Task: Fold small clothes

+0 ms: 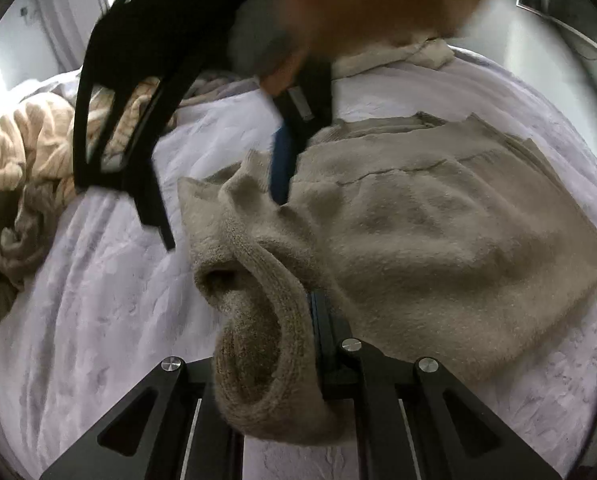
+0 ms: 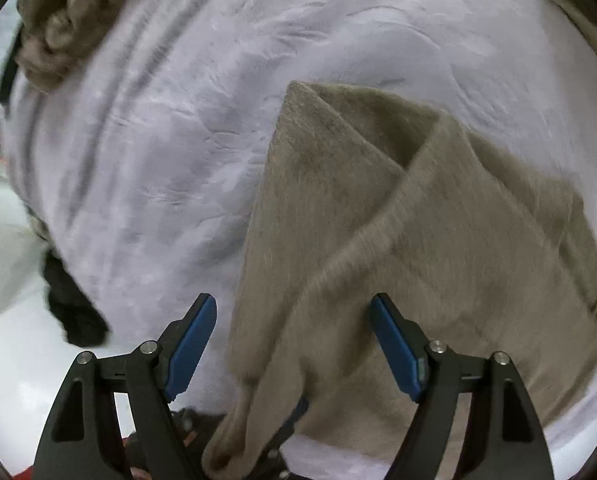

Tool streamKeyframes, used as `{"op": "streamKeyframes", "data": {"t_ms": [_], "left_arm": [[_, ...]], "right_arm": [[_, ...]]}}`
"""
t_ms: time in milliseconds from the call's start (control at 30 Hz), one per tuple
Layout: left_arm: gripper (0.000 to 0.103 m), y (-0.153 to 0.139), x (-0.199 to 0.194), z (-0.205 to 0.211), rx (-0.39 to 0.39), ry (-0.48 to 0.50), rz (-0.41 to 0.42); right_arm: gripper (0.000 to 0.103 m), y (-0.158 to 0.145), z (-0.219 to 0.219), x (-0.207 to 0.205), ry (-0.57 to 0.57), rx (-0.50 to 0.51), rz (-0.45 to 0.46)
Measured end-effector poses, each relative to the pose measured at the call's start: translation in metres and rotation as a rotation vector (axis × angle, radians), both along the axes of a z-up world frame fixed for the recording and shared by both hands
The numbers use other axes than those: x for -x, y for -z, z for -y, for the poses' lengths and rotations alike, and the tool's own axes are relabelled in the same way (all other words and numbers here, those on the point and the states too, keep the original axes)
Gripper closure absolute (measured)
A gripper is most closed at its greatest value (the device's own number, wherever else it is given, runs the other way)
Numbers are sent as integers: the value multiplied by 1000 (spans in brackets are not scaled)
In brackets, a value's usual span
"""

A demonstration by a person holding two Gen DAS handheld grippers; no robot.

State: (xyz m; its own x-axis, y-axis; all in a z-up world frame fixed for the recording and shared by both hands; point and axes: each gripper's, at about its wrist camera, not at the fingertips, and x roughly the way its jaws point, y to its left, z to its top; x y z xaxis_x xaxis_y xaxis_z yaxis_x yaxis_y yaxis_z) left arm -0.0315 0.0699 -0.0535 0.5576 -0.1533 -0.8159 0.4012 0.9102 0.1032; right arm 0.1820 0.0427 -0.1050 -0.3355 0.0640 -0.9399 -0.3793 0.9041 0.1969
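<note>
Nearest the lens, the left hand-held gripper (image 1: pixel 318 344) is clamped on the cuff of the beige sweater's sleeve (image 1: pixel 258 344). The right hand-held gripper (image 2: pixel 292 344) hangs wide open above the beige sweater (image 2: pixel 398 248), which lies partly folded on the pale lilac bedspread (image 2: pixel 158 140). Farther off sits a heap of cream knitwear (image 1: pixel 26 148) near the bedspread's edge.

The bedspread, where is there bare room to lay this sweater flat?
The bedspread is bare between the taupe sweater and the crumpled clothes pile. It is crowded at the sweater's near edge, where the left claw pinches a sleeve and the open right claw hovers.
</note>
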Motion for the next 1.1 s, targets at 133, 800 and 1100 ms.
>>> {"op": "streamKeyframes", "data": {"t_ms": [133,800,1100], "left_arm": [[91,-1,4,7,-26,30,28],[91,-104,30,135,14,336,185],[91,-81,64,252,-25,587,154]], "right_arm": [[21,14,-20,1,-96,114,16],[88,-141,250,40,450,-481,406],[88,-111,410,111,754,-550,511]]}}
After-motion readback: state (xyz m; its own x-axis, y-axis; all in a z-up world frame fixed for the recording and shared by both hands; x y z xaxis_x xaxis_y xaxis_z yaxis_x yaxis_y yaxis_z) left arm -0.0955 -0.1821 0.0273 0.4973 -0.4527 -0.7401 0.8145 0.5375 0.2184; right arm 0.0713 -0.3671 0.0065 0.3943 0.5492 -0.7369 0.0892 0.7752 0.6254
